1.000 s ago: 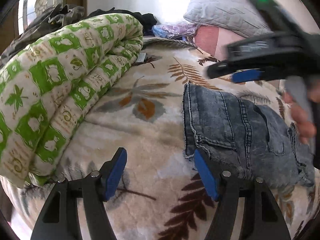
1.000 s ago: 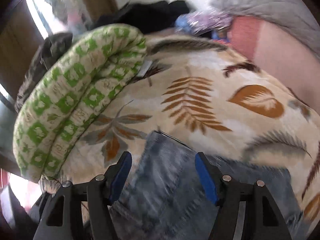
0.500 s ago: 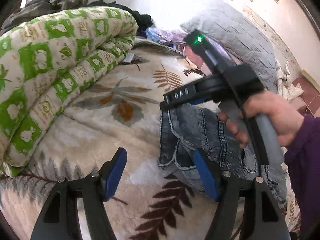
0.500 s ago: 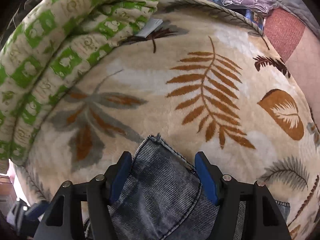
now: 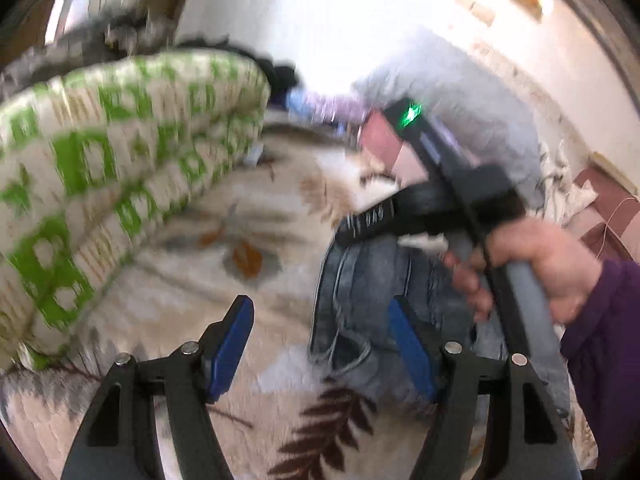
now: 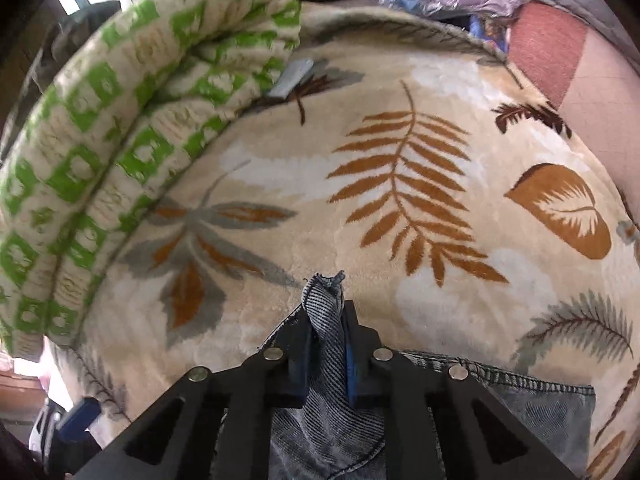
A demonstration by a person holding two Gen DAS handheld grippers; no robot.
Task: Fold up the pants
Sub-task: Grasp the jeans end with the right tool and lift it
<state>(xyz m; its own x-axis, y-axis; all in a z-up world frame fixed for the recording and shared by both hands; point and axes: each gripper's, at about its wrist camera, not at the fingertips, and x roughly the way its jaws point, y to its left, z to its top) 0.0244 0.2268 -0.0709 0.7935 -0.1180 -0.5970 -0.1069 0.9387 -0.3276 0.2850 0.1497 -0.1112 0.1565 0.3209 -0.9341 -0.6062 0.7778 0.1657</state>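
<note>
Blue denim pants (image 5: 360,284) lie bunched on the leaf-patterned blanket (image 5: 192,280), right of centre in the blurred left wrist view. My left gripper (image 5: 320,344) is open, its right finger over the near edge of the pants, nothing between the pads. My right gripper (image 6: 326,344) is shut on a corner of the pants (image 6: 324,360), which sticks up between its pads. It also shows in the left wrist view (image 5: 404,216), held by a hand above the far end of the pants.
A rolled green-and-white quilt (image 5: 100,184) (image 6: 104,152) runs along the left side of the bed. A grey pillow (image 5: 452,100) and a pink cushion (image 6: 548,48) lie at the far end. A small flat grey object (image 6: 292,78) lies beside the quilt.
My right gripper has closed on the corner of the pants and the denim has bunched up. My left gripper stays open and has lifted and tilted slightly.
</note>
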